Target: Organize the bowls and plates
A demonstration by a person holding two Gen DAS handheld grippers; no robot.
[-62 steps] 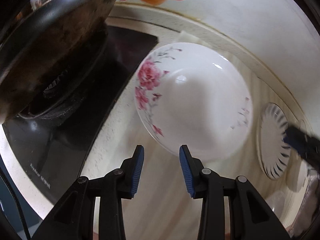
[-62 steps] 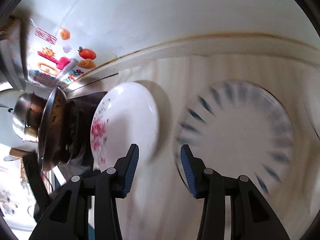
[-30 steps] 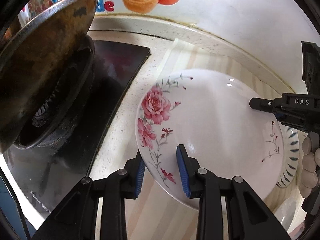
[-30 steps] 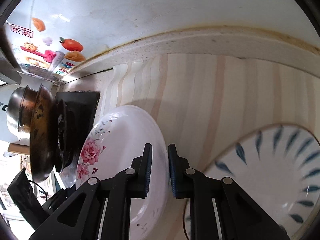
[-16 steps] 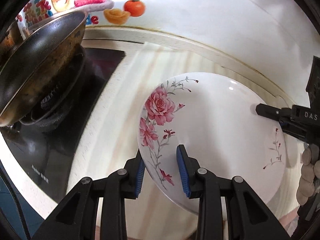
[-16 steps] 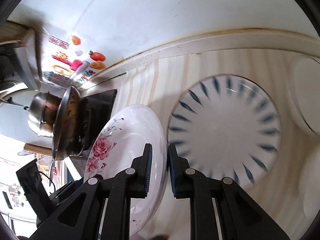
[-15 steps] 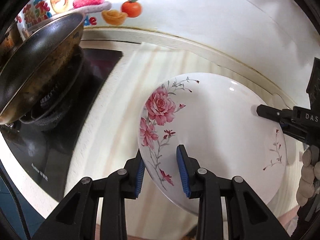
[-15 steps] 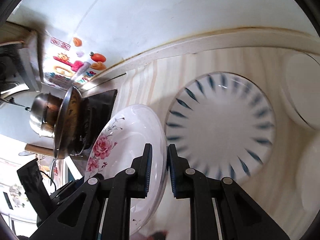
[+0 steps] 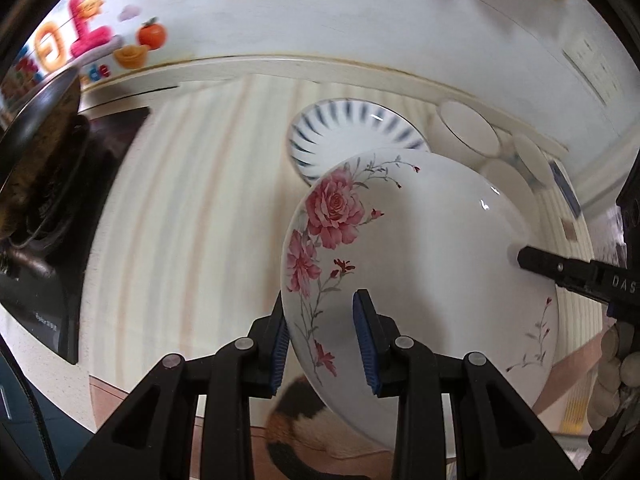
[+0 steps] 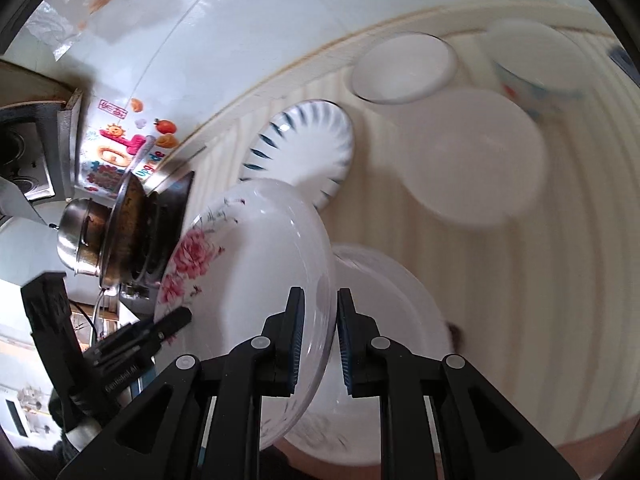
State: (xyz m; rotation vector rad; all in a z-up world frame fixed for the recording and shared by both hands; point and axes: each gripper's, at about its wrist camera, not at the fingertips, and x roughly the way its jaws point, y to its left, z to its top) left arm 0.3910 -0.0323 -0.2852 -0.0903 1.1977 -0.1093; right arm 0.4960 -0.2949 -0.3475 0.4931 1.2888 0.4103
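Left gripper [image 9: 320, 338]: black arms, ribbed blue pads, jaws narrowed onto the near rim of the rose plate [image 9: 420, 264], one pad each side of the edge. Right gripper [image 10: 318, 338] clamped the opposite rim in the same manner, jaws nearly together. The plate was thus carried between both, tilted, occupying centre-right of the left wrist frame and lower centre-left of the right wrist frame.

Plate: glossy white ceramic, round, shallow, pink rose sprays on the rim; nothing in it.

Behind it, upper centre of both frames, a blue-striped plate [image 9: 356, 136] lay flat on the striped cream counter [image 9: 192, 200], empty. In the right wrist view, white bowls [image 10: 404, 68] sat upper right, blurred; contents could not be read. A further white dish [image 10: 384, 300] lay below the held plate, lower centre.

Dark wok [image 9: 36, 136] on a black hob [image 9: 44, 288], left edge. Glossy white wall [image 9: 320, 12] with coloured stickers [image 9: 92, 40], upper left.
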